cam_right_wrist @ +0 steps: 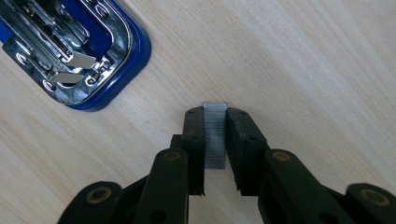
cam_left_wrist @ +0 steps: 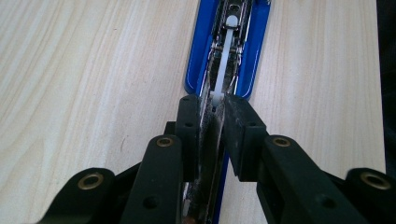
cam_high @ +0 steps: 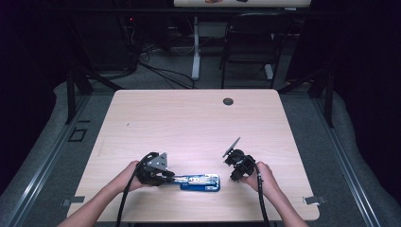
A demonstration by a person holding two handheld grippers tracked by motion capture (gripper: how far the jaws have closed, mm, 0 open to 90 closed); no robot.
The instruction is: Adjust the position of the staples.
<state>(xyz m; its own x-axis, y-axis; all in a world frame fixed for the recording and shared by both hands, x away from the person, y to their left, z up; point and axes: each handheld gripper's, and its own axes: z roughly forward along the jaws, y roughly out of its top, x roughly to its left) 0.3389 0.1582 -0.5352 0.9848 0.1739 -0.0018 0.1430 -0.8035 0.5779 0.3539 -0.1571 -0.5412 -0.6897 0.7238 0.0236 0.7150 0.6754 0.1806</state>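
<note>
Stapler (cam_high: 201, 182) lay opened flat at near edge of bench (cam_high: 189, 118); left gripper (cam_left_wrist: 211, 109) clamped its metal arm. Right gripper (cam_right_wrist: 215, 114), just right of stapler, pinched staple strip (cam_right_wrist: 215, 135).

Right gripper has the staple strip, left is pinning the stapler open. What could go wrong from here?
The staple strip is pinched only at the tips of the right gripper, so it may snap or twist loose. The left gripper clamps the thin metal part of the blue stapler; that could slip and shift the stapler.
</note>
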